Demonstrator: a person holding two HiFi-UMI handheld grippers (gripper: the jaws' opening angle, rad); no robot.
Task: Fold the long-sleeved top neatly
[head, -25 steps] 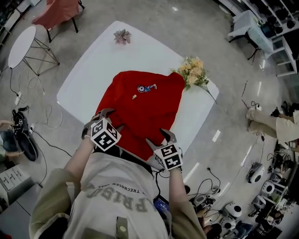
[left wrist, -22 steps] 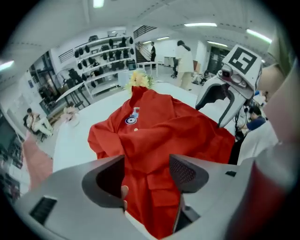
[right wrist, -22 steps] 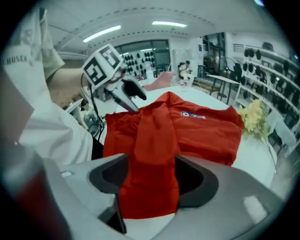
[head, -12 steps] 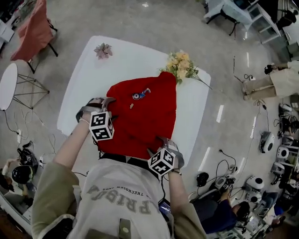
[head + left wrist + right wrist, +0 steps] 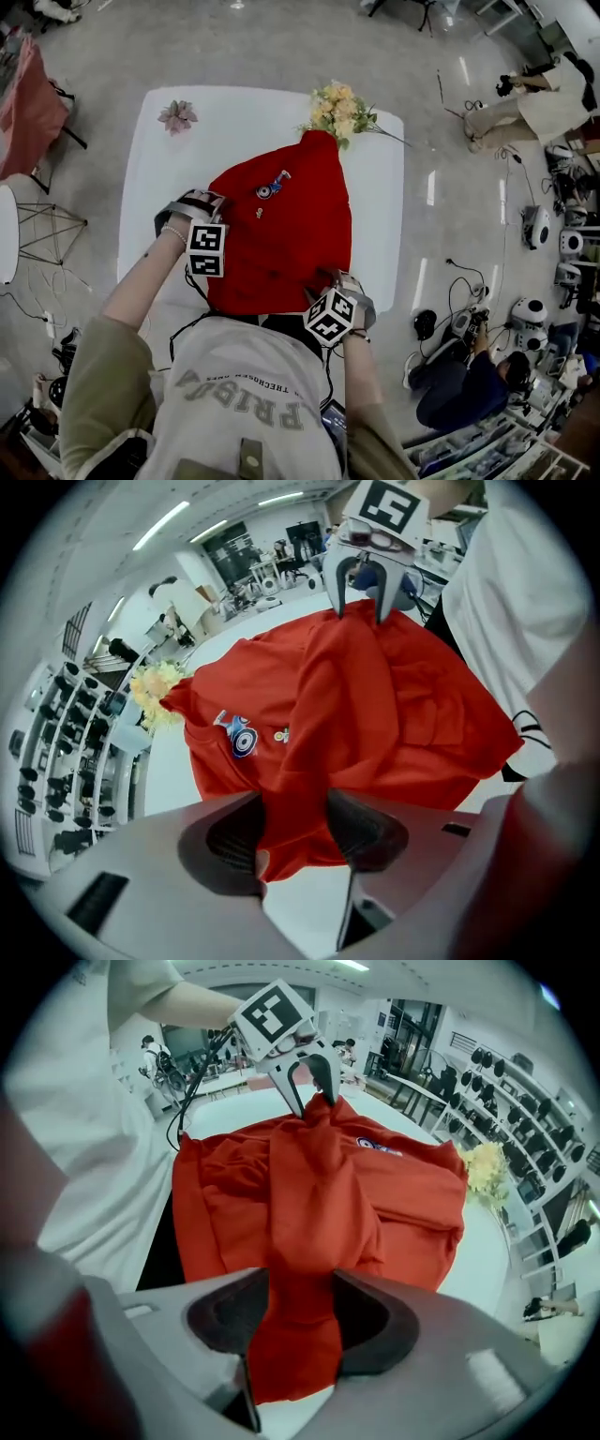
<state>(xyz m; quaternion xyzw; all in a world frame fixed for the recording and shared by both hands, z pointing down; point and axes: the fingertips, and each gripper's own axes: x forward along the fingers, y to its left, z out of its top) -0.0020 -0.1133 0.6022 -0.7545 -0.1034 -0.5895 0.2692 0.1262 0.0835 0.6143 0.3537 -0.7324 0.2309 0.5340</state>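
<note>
Garment: we see the red long-sleeved top (image 5: 286, 225) lying on the white tabletop (image 5: 244, 112). Its small printed badge (image 5: 268, 190) faces up, and its near edge lies at the tabletop's near side, by the person's body.
Left side: the left hand-held gripper (image 5: 194, 200) points steeply down at the top's left edge. We find its jaws closing on a raised ridge of red cloth that fills the gap between the pads.
Right side: the right hand-held gripper (image 5: 335, 278) stands at the top's near right corner. Its jaws are closing too, with a bunched fold of the same cloth pinched between them.
Far edge: we see the top's far corner just beside a yellow bouquet (image 5: 339, 105).
Elsewhere: a pink flower (image 5: 177, 117) lies well apart, near the tabletop's far left corner.
</note>
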